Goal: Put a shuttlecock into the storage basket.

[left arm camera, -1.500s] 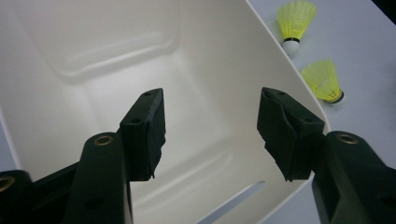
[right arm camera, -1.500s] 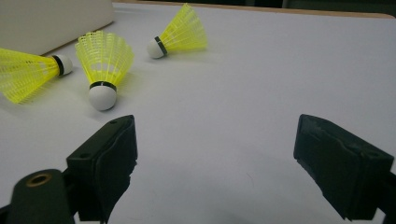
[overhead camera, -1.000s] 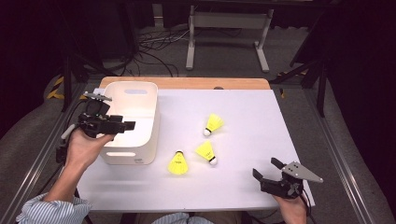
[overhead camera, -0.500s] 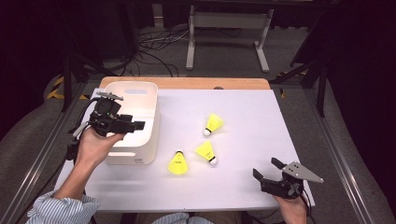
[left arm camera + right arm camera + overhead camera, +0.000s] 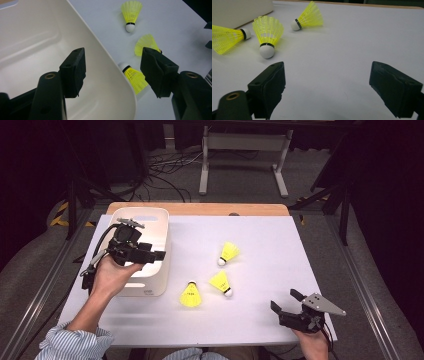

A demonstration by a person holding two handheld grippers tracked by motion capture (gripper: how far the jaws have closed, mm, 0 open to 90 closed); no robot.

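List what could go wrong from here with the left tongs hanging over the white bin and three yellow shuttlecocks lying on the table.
1. The left tongs straddle the white plastic bin's right wall; swinging toward the yellow feather-skirted shuttlecocks could knock it.
2. The nearest shuttlecock lies on its side close beside the bin, leaving little room for a jaw.
3. Light and round, the shuttlecocks may roll if nudged.

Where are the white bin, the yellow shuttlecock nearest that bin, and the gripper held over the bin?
white bin [image 5: 159, 227]: high view, on its right rim.
nearest yellow shuttlecock [image 5: 190, 296]: high view, on its yellow skirt.
left gripper [image 5: 159, 255]: high view, between its two black fingertips, over the bin.
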